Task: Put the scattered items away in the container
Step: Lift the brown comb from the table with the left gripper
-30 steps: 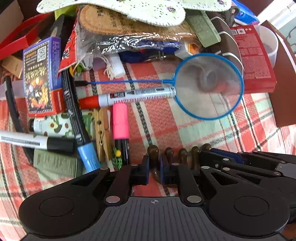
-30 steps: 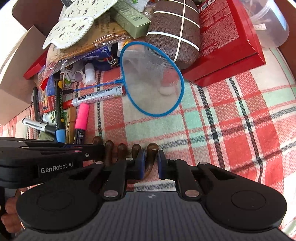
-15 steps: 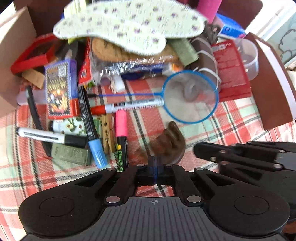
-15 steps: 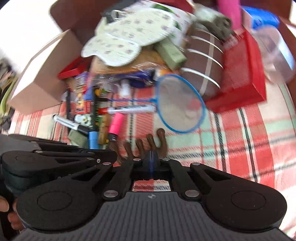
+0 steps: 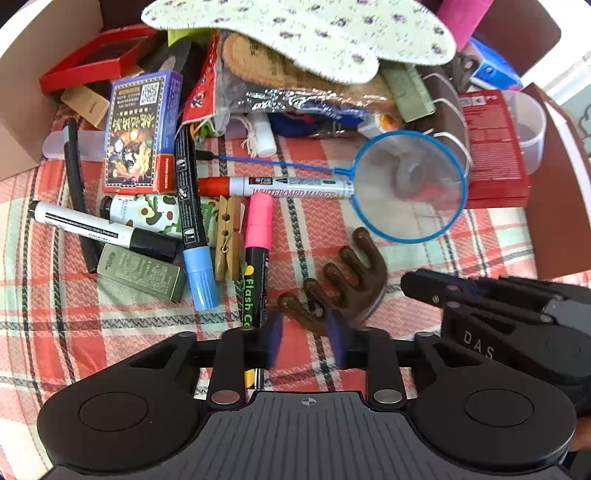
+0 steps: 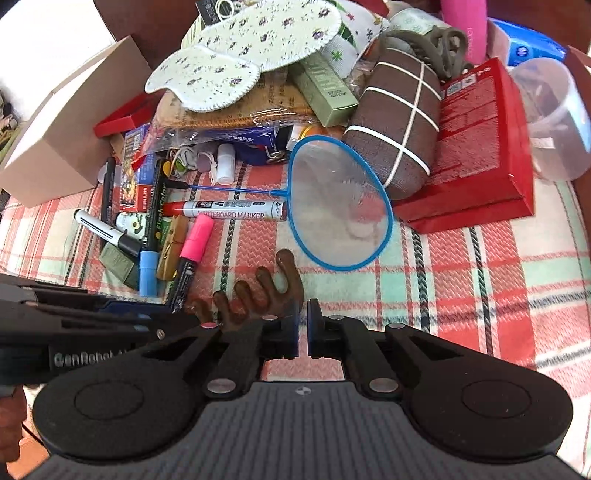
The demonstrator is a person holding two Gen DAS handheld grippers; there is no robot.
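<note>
Left gripper (image 5: 304, 338): jaws opening, the brown comb (image 5: 343, 284) sits just ahead of the blue pads (image 5: 274, 341), one prong reaching between them, no pad pressing on it. Right gripper (image 6: 302, 326): jaws together, nothing visibly clamped; the comb lies just left of its pads, touching or not I can't tell. Comb rests on the plaid cloth (image 5: 424, 258), prongs pointing up-frame toward the blue net (image 5: 408, 186). Left of the comb: pink marker (image 5: 256, 254), clothespin (image 5: 227, 240), blue-capped marker (image 5: 192, 221), green box (image 5: 142, 273). Whiteboard marker (image 5: 277, 186) lies across, its end touching the net's rim. Behind it all a heap: card box (image 5: 142, 133), floral insoles (image 5: 295, 33), red box (image 5: 493, 147), clear cup (image 5: 530, 125). Cardboard box (image 6: 66, 136) at far left.
</note>
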